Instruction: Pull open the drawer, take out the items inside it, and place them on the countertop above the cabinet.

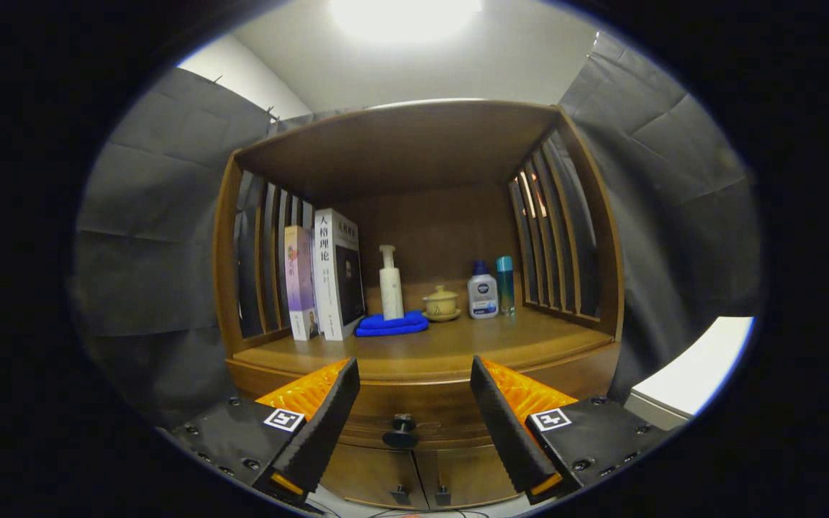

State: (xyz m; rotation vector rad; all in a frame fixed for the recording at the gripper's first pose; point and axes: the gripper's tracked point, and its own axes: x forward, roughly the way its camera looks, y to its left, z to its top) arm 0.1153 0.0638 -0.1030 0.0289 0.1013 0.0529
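Gripper (414, 410): fingers spread wide apart, holding nothing; they rise from the lower part of the frame, one on each side of centre.
Drawer (414, 403): closed, its front flush with the cabinet, lying between the two fingers at lower centre.
Drawer knob (401, 434): dark and round, between the fingers (touching neither one), low in the frame.
Drawer contents: cannot tell; the closed front hides them.
Countertop (458, 345): wooden surface just above the drawer, beyond the fingertips, at frame centre.
Cabinet doors (418, 478): two, below the drawer at the bottom of the frame, each with a small handle near the centre seam.
Books (324, 277): upright, left of centre against the slatted side panel.
Pump bottle (390, 284): white, upright, at the rear edge of a folded blue cloth (391, 324).
Lidded cup (441, 303): pale, on a saucer, right of the cloth.
Small bottles (492, 288): one white, one teal, side by side, right of centre.
Side panels: vertical slats on both sides.
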